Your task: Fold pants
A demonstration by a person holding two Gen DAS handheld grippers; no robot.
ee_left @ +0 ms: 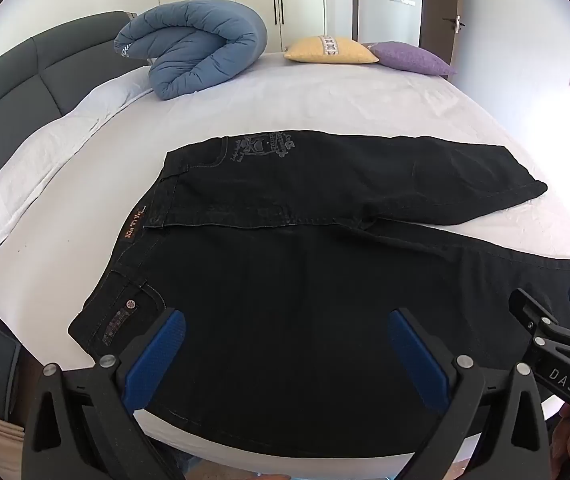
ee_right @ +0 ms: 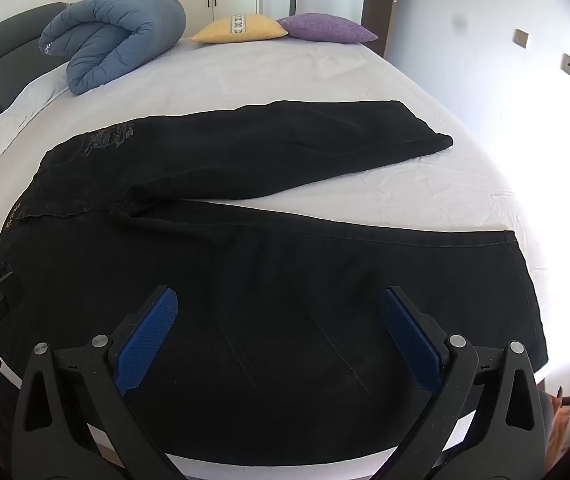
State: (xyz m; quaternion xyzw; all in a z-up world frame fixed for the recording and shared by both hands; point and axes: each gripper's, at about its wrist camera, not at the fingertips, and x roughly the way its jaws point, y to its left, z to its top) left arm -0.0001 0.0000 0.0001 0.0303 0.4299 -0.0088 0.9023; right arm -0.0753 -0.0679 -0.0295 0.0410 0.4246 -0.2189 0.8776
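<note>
Currently both hand-held grippers, left (ee_left: 285,354) and right (ee_right: 279,330), hover released above the near leg. Black pants (ee_left: 305,280) lie spread on the bed (ee_left: 325,96). Grasp the near leg's edge, then carry it onto the far leg, seams aligned.

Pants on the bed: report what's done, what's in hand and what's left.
Done: the black pants lie spread flat on the bed, legs apart; no fold yet.
In hand: nothing. The left gripper and right gripper hang open over the near leg.
Left: every fold, probably starting with laying one leg over the other.
</note>
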